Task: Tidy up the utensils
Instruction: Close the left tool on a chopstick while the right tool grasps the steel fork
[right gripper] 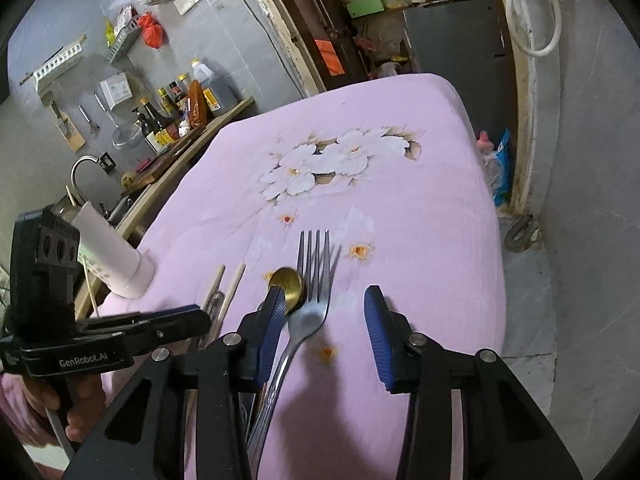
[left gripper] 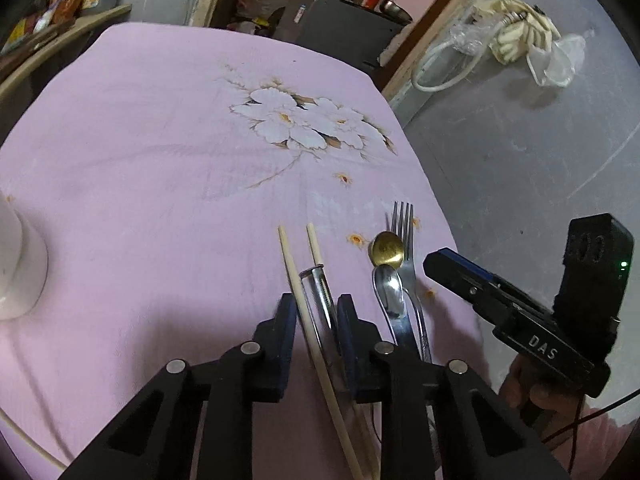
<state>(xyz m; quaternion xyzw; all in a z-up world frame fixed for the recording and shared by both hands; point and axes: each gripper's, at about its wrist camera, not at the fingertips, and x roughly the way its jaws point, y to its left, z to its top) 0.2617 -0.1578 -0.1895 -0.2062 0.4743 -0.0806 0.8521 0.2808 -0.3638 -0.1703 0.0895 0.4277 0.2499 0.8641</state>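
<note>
Utensils lie side by side on the pink floral tablecloth (left gripper: 160, 160): two pale chopsticks (left gripper: 289, 258), a clear-handled metal tool (left gripper: 320, 292), a steel spoon (left gripper: 388, 288), a gold spoon (left gripper: 387, 249) and a fork (left gripper: 404, 232). My left gripper (left gripper: 316, 316) hangs low over them, its jaws narrowly apart around one chopstick and the metal tool, not clamped. My right gripper (right gripper: 326, 312) is open above the fork (right gripper: 314, 280) and gold spoon (right gripper: 287, 282), the fork handle running between its fingers. The right gripper also shows in the left wrist view (left gripper: 448, 264).
A white cylindrical holder (right gripper: 116, 256) stands on the cloth at the left, with a thin stick beside it; it also shows in the left wrist view (left gripper: 16, 272). A kitchen counter with bottles (right gripper: 180, 108) and a sink lies beyond. The table's right edge drops to grey floor (right gripper: 580, 200).
</note>
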